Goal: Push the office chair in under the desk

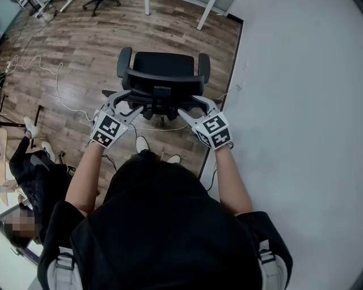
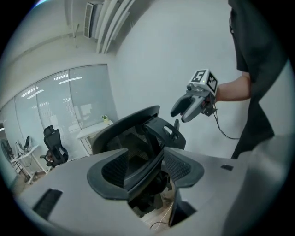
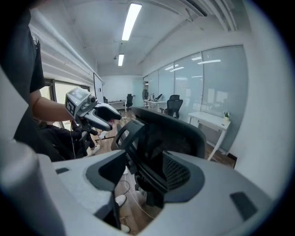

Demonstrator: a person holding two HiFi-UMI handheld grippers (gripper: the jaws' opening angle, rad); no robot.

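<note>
A black office chair [image 1: 164, 68] stands on the wood floor in front of me, seen from behind and above, its back towards me. My left gripper [image 1: 126, 105] is at the left of the backrest's top edge and my right gripper [image 1: 198, 107] at the right. In the left gripper view the jaws of the left gripper [image 2: 145, 168] stand apart with the backrest edge [image 2: 133, 133] running between them, pads not pressing. The right gripper [image 3: 143, 177] likewise straddles the backrest [image 3: 161, 133] with its jaws wide apart. White desk legs [image 1: 204, 14] show beyond the chair.
A white wall [image 1: 295, 113] runs close along the right. A seated person [image 1: 28, 170] is at the left, and white cables [image 1: 57, 85] trail over the floor. Another white desk [image 3: 209, 120] and further black chairs [image 2: 53, 145] stand by the glass partition.
</note>
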